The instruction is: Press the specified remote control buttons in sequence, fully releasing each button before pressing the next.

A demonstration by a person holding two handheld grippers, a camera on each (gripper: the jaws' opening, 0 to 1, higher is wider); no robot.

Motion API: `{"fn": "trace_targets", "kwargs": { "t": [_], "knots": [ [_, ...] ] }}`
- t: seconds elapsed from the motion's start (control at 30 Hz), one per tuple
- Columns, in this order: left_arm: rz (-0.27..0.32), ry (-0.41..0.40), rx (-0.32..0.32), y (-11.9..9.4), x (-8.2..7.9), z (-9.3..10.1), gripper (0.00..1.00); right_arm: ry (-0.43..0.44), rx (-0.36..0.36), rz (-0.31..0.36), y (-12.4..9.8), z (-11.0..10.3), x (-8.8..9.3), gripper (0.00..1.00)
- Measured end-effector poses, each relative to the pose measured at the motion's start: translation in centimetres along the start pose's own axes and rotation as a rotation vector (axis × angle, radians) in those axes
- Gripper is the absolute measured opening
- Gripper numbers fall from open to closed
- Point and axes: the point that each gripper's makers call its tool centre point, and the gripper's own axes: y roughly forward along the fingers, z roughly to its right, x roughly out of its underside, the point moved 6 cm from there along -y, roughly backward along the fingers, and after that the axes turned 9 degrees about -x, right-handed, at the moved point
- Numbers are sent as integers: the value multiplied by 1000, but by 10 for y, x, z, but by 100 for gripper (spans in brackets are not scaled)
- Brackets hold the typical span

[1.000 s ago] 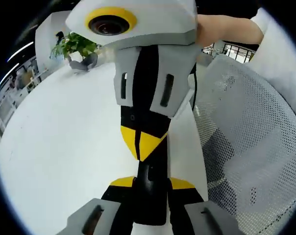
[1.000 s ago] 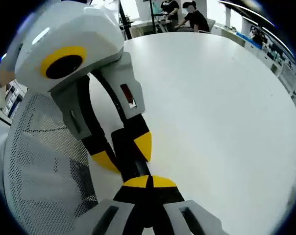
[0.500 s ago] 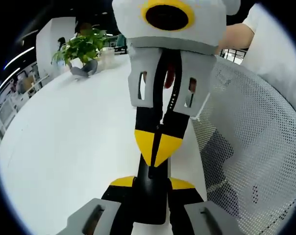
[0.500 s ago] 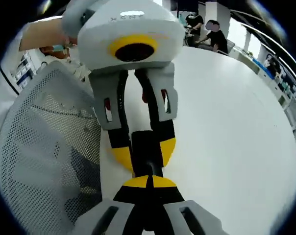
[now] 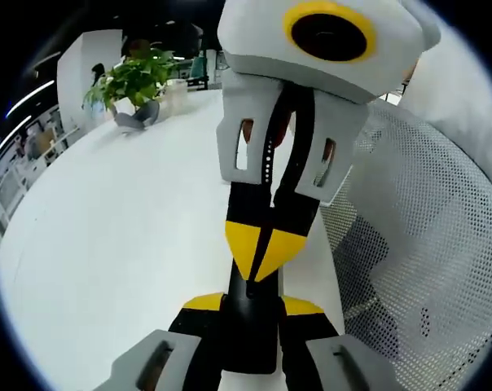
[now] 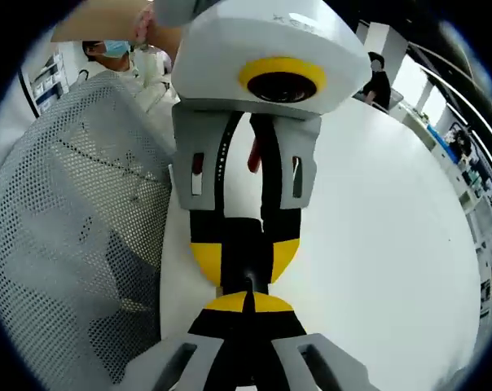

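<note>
At 10 o'clock: plant (image 5: pixel 128 77) on desk (image 5: pixel 107 236). Centre: left hand-held gripper (image 5: pixel 252 306) clamps remote (image 5: pixel 250 346). Right hand-held gripper (image 5: pixel 264 257) from 12 o'clock, jaws closed, empty, tips against remote. Chair (image 5: pixel 409 244) at 3 o'clock. Likely mid-press; next needs full lift-off.

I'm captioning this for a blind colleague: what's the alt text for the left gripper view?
The left gripper clamps a black remote while the right gripper, jaws together, touches its far end with its yellow tips. Behind: white table, potted plant, mesh chair.
</note>
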Motion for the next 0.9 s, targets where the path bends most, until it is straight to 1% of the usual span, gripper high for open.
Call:
{"fn": "trace_targets", "kwargs": {
  "t": [0.1, 0.2, 0.27, 0.33, 0.4, 0.5, 0.6, 0.67, 0.73, 0.8, 0.9],
  "knots": [
    [0, -4, 1, -1, 0, 0, 24, -14, 5, 7, 0, -1, 0, 0],
    [6, -13, 1, -1, 1, 0, 24, -8, 15, 25, 1, -1, 0, 0],
    [0, -3, 0, -1, 0, 1, 24, -4, 21, 32, 1, -2, 0, 0],
    [-7, 2, 2, 0, 0, 1, 24, -31, 26, 33, 2, -3, 0, 0],
    [-11, 5, 3, -1, 0, 1, 24, -65, 22, 27, 2, -2, -1, 0],
    [-14, 5, 4, -1, 0, 0, 24, -79, 12, 12, 3, -1, -3, 0],
    [-14, -16, 6, -1, 0, -1, 24, -67, 0, -6, 3, 2, -5, 0],
    [-10, -40, 8, -1, 0, -2, 24, -111, 3, -29, 4, 1, -5, 0],
    [-8, -31, 8, -1, 0, -2, 24, -138, 11, -37, 5, 0, -5, 0],
    [-6, -26, 8, -1, 0, -2, 24, -195, 29, -49, 5, -2, -5, 0],
    [1, -32, 9, -1, 1, -1, 24, -231, 48, -42, 6, -4, -4, 0]
  ]
}}
